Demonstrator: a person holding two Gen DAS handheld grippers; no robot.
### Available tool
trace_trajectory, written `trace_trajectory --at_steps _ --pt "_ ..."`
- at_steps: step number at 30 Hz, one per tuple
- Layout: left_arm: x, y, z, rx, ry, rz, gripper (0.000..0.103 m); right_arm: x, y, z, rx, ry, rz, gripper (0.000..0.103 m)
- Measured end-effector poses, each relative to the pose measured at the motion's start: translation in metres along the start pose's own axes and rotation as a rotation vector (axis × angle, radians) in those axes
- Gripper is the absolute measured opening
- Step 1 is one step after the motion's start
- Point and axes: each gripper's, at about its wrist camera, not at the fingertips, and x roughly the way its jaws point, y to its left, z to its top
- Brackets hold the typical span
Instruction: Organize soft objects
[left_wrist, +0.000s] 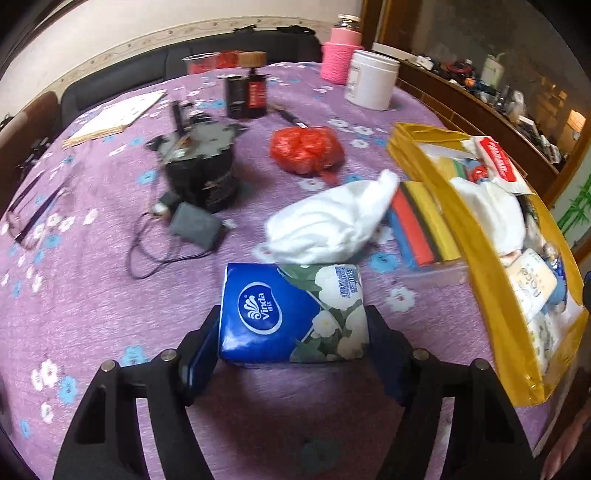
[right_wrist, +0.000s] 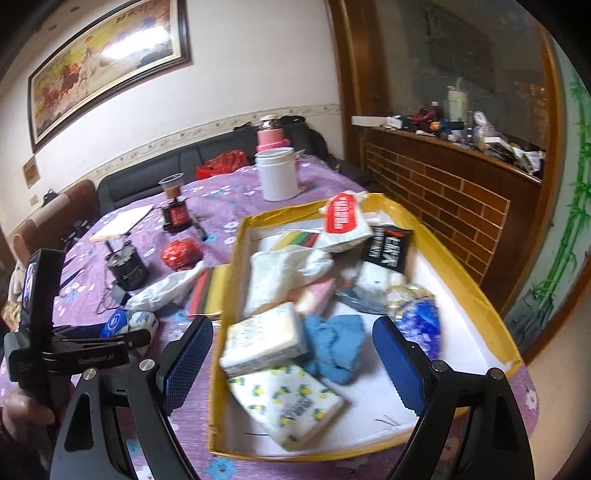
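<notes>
Blue floral soft tissue pack (left_wrist: 291, 314) sits pinched between the left gripper (left_wrist: 291, 332) pads; next, lift it into the yellow-rimmed box (left_wrist: 491, 295).

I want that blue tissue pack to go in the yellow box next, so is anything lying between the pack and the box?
Nothing blocks a lifted carry. On the tablecloth, only the white cloth and sponges lie toward the yellow box, beyond the tissue pack.
</notes>
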Motion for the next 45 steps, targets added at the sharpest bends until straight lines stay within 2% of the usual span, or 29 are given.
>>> trace_trajectory --at_steps 4,9,14,18,21,24,28,30,31,32,33,35,42,45 --pt "-0.013 0.016 -0.009 -0.002 -0.014 0.024 0.072 0.012 0.018 0.009 -0.030 0.064 0.098 0.091" --pt "-0.027 0.051 -0.012 -0.053 -0.062 0.110 0.072 0.037 0.053 0.025 -0.123 0.137 0.192 0.091" --pt "-0.023 0.070 -0.013 -0.108 -0.058 0.076 0.072 0.091 0.092 0.040 -0.175 0.279 0.314 0.091" --pt "-0.019 0.076 -0.014 -0.128 -0.042 0.030 0.072 0.131 0.113 0.044 -0.194 0.355 0.322 0.091" --pt "-0.017 0.076 -0.013 -0.136 -0.042 0.021 0.072 0.150 0.127 0.050 -0.214 0.371 0.291 0.091" --pt "-0.017 0.075 -0.013 -0.137 -0.042 0.017 0.072 0.168 0.140 0.052 -0.216 0.425 0.288 0.091" --pt "-0.017 0.077 -0.012 -0.140 -0.043 0.013 0.072 0.182 0.160 0.043 -0.318 0.460 0.223 0.091" --pt "-0.018 0.077 -0.013 -0.141 -0.043 0.012 0.072 0.182 0.161 0.037 -0.332 0.460 0.227 0.073" --pt "-0.018 0.078 -0.013 -0.141 -0.043 0.012 0.072 0.182 0.160 0.034 -0.327 0.477 0.243 0.055" --pt "-0.018 0.078 -0.013 -0.141 -0.044 0.012 0.072 0.178 0.160 0.034 -0.322 0.468 0.253 0.033" --pt "-0.018 0.078 -0.013 -0.141 -0.044 0.012 0.072 0.174 0.160 0.034 -0.319 0.472 0.272 0.025" --pt "-0.018 0.078 -0.013 -0.142 -0.044 0.011 0.072 0.158 0.158 0.032 -0.304 0.458 0.304 0.021" --pt "-0.018 0.078 -0.013 -0.141 -0.044 0.012 0.072 0.095 0.146 0.004 -0.281 0.418 0.396 0.022" --pt "-0.020 0.078 -0.013 -0.142 -0.050 0.013 0.072 0.081 0.139 -0.014 -0.279 0.415 0.380 0.022"
